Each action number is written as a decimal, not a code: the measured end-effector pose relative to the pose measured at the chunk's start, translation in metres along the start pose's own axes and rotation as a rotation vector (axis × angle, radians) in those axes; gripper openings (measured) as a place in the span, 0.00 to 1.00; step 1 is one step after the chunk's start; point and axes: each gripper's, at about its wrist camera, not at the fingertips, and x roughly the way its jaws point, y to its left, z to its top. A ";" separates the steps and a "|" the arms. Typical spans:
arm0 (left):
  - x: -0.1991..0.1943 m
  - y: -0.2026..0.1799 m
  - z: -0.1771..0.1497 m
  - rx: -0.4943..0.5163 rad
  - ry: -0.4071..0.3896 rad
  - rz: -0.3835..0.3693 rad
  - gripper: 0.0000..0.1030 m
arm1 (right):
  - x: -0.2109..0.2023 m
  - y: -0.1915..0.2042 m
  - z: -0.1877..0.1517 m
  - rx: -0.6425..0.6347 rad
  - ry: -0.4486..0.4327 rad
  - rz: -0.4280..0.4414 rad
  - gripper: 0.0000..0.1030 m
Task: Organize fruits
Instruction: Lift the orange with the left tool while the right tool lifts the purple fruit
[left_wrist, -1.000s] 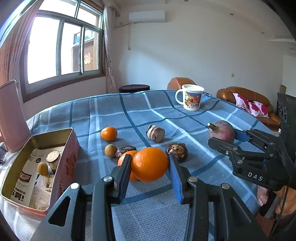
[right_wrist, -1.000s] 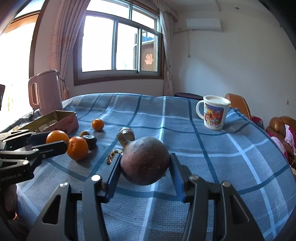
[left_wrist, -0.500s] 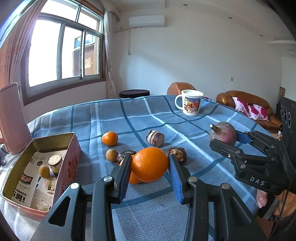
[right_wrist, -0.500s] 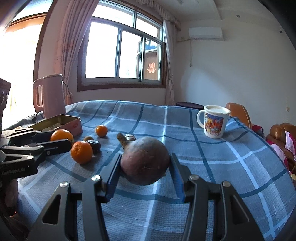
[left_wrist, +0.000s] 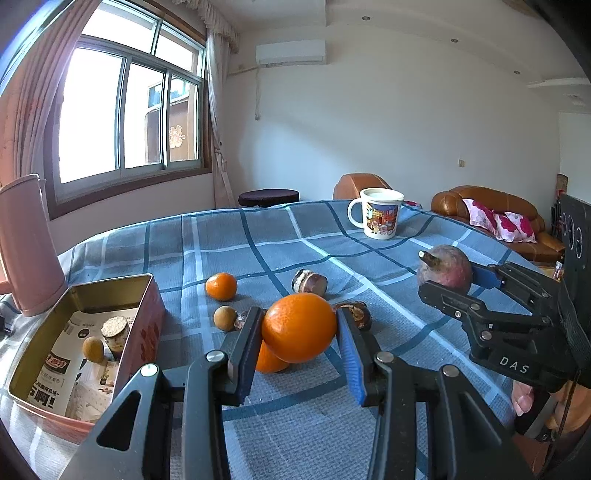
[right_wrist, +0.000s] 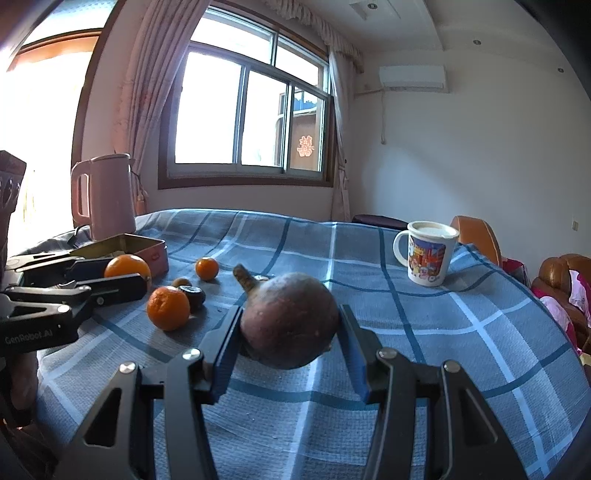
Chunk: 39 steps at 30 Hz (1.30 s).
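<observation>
- Right now the left gripper (left_wrist: 298, 332), low centre of its view, has its blue pads clamped on a round glossy orange (left_wrist: 298, 326), lifted above the blue checked tablecloth (left_wrist: 388, 317)
- Likewise, the right gripper (right_wrist: 290, 328) is pinched on a dull purple-brown stemmed fruit (right_wrist: 290, 319), centre frame, held off the cloth
- At lower left sits an open pink metal tin (left_wrist: 146, 325); a second orange (right_wrist: 168, 308) and a small tangerine (left_wrist: 221, 286) lie loose just beside it

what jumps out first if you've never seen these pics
An orange clamped in the left gripper fills the foreground, held above the blue checked tablecloth. To its right, the right gripper grips a dark purple-brown fruit. An open tin sits at the left.
</observation>
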 end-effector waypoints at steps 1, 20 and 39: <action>0.000 0.000 0.000 0.000 -0.002 0.000 0.41 | 0.000 0.000 0.000 0.000 -0.002 0.001 0.52; -0.011 -0.001 -0.001 0.015 -0.061 0.007 0.41 | -0.008 0.000 -0.002 -0.012 -0.051 0.008 0.52; -0.019 -0.002 -0.001 0.025 -0.112 0.039 0.41 | -0.013 0.000 -0.003 -0.020 -0.084 0.018 0.52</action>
